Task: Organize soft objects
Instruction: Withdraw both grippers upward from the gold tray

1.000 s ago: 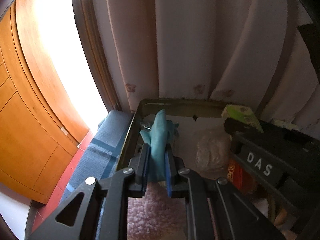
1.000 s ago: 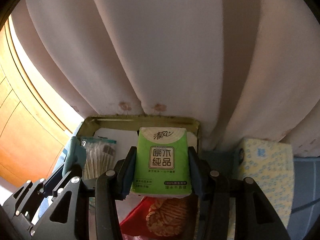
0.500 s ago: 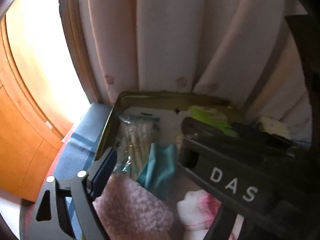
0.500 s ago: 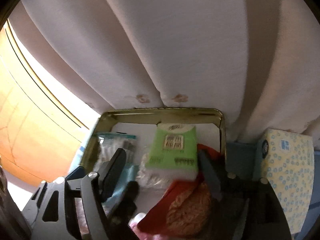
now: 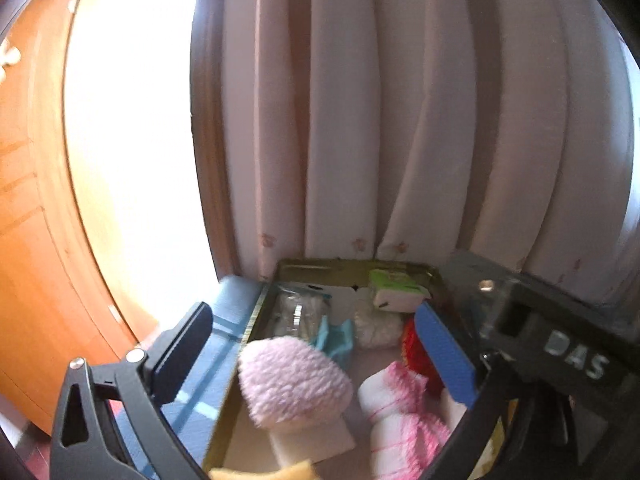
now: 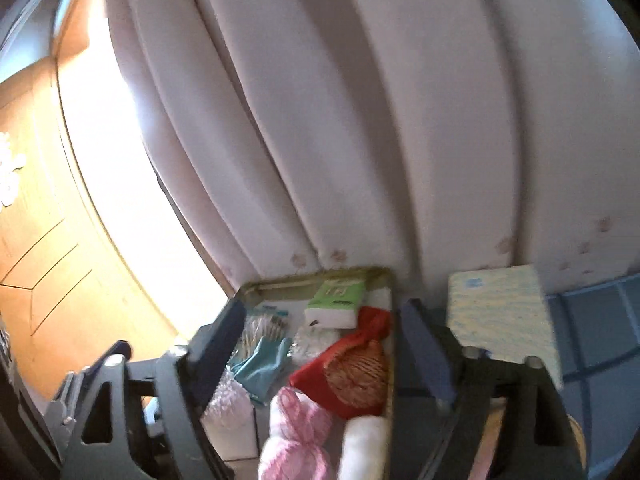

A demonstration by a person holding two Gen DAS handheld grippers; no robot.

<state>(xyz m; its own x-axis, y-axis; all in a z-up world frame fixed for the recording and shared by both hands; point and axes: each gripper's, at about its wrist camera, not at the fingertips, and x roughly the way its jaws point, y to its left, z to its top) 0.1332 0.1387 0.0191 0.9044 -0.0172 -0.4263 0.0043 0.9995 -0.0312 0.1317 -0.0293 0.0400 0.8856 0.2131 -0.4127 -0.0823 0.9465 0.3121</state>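
Both grippers hang over the tray, fingers spread wide, nothing held in either. Left gripper frames the tray's near-left half; right gripper frames its far and middle part.

Contents, far to near:
- Green tissue pack at the far wall, lying flat, long axis running far-to-near, slightly skewed. In the left view the same pack sits far right, just beyond the blue pad.
- Cotton swab bag far left, clear plastic, crinkled.
- Teal cloth just near the swabs, crumpled, touching them.
- White mesh wad mid-tray, between cloth and pack.
- Red pouch on the right side, lumpy, its neck pointing far.
- Pink puff near left, resting on a white block.
- Pink-and-white sock near middle; right of it a white roll, mostly cut off.

Outside the tray: a blue-patterned tissue box on the blue cloth surface, right of the tray, just beside its right wall. Curtain behind everything.

Judgement: everything soft in view but the box is in the tray. If the box is next, it lies right of the right gripper's right finger, not between the fingers; the right hand is the nearer one and would need to swing right. The box looks broad, with its long side running far-to-near, so a grip across the short width seems likelier. Motion blur in both views; fine edges uncertain.
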